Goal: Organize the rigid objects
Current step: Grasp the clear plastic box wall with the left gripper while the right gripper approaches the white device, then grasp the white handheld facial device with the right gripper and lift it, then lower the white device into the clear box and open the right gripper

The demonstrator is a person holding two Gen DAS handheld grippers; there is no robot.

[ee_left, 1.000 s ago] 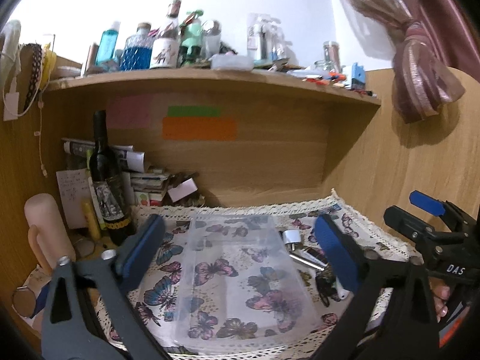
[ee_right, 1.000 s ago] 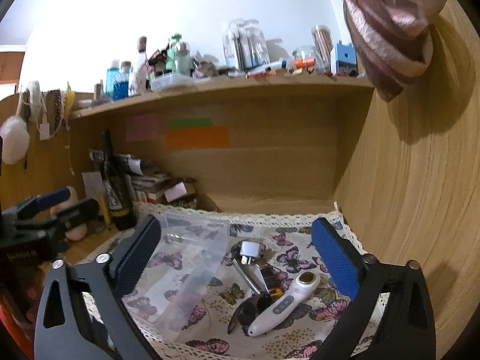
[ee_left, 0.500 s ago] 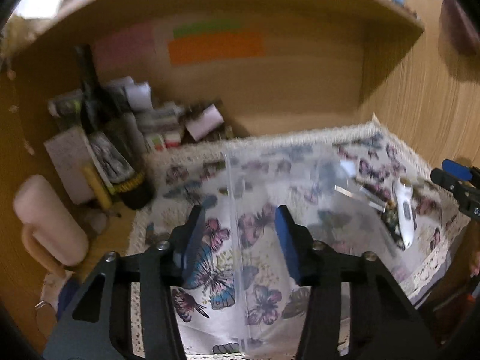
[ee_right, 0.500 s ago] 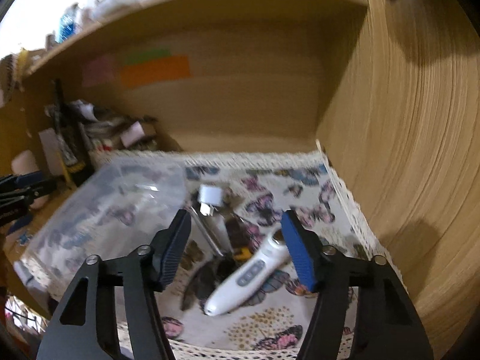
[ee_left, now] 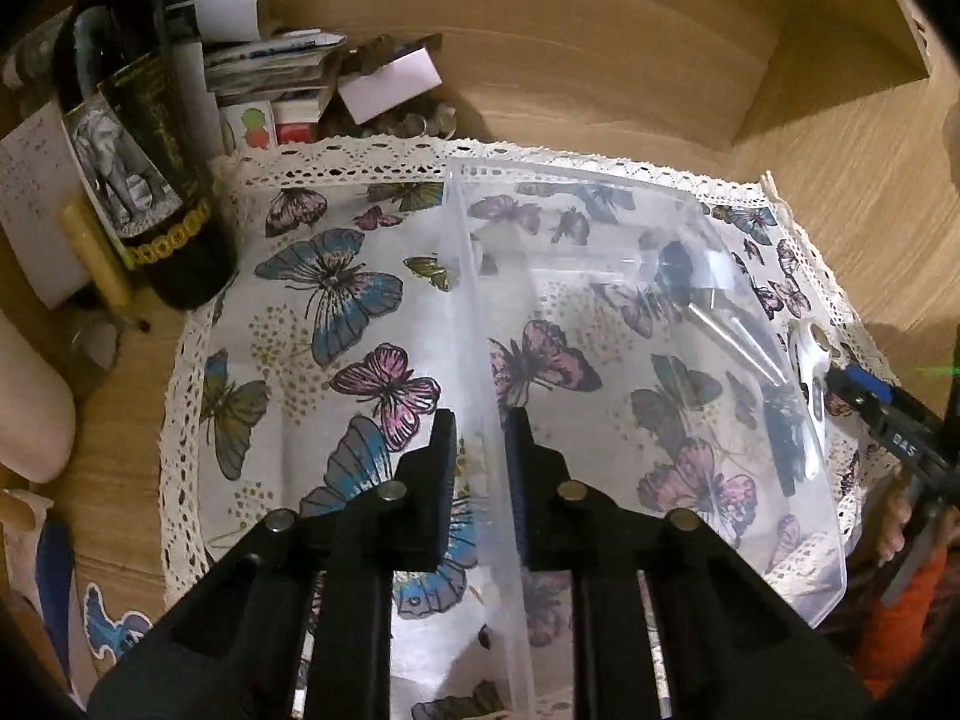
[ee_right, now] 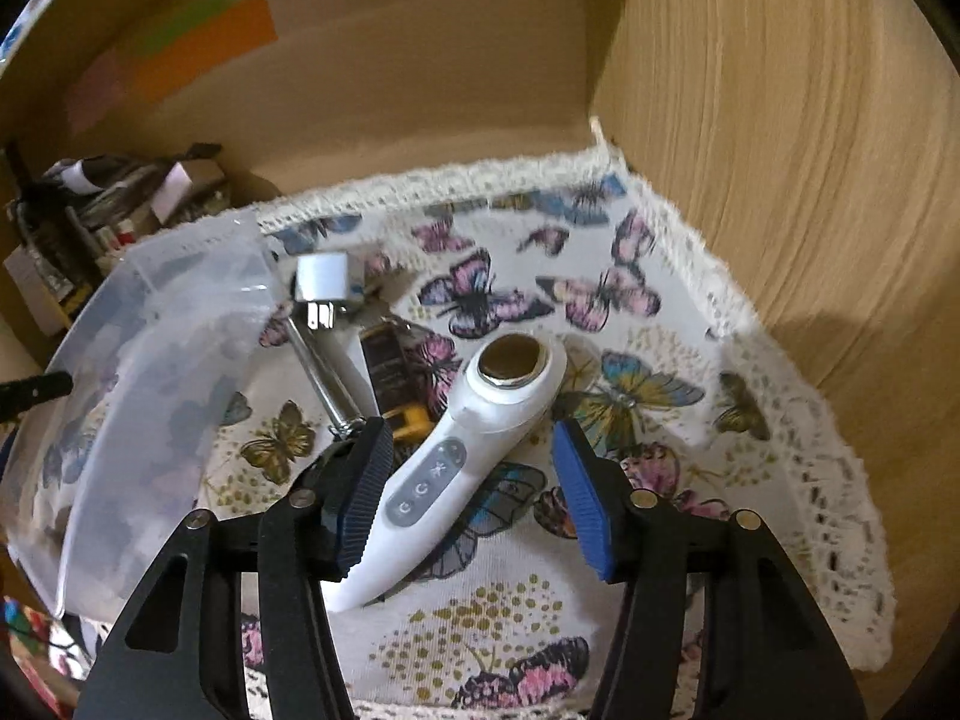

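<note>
A clear plastic box (ee_left: 660, 372) lies on the butterfly cloth (ee_left: 336, 312). My left gripper (ee_left: 480, 468) is nearly shut around the box's left wall, one finger on each side. In the right wrist view the box (ee_right: 150, 372) is at the left. My right gripper (ee_right: 474, 492) is open and straddles a white handheld device (ee_right: 456, 450) with grey buttons and a round metal head. Beside the device lie a silver metal tool (ee_right: 324, 324) and a dark-and-yellow item (ee_right: 396, 372).
A dark wine bottle (ee_left: 138, 138) stands at the back left beside stacked papers and boxes (ee_left: 282, 78). Wooden walls (ee_right: 780, 150) close the back and right. The lace edge of the cloth (ee_right: 840, 480) runs along the right.
Both grippers moved down and forward toward the cloth. My left jaws narrowed around the box wall. My right jaws came down on either side of the white device.
</note>
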